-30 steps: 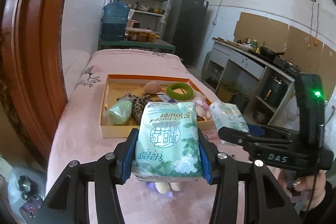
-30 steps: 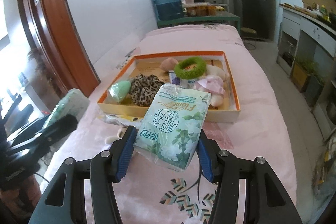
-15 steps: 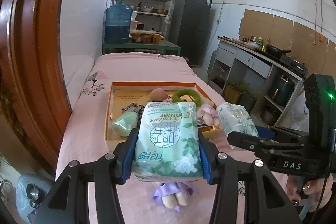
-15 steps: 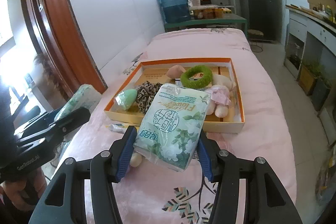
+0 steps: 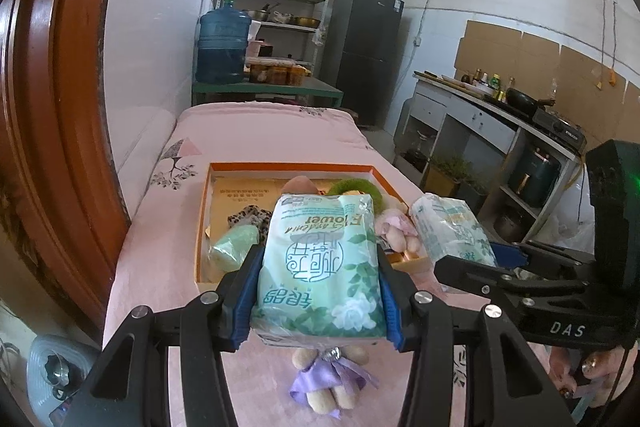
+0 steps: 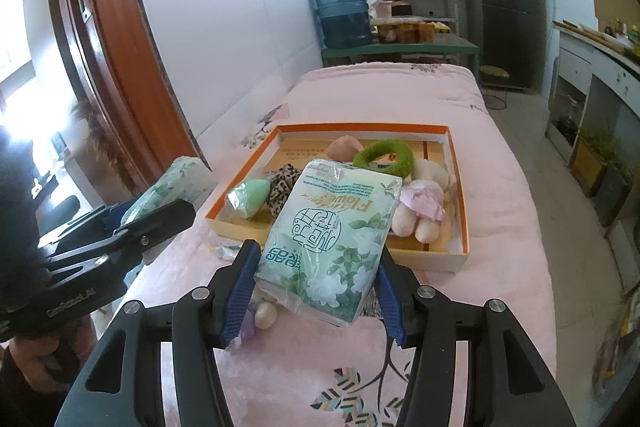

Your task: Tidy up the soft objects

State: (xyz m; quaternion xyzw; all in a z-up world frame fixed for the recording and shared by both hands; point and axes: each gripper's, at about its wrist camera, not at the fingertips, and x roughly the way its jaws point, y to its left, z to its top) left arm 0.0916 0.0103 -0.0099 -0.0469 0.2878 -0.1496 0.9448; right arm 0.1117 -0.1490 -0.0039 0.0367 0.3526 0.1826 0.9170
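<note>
While held aloft: two tissue packs (image 5: pixel 320 263) (image 6: pixel 332 239) | one box (image 6: pixel 460 195)

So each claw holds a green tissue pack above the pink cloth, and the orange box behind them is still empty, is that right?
Not quite. The left claw and the right claw each grip a tissue pack over the pink cloth, but the orange box is not empty. The right wrist view shows a green ring, a leopard scrunchie, a plush doll and other soft items inside.
</note>
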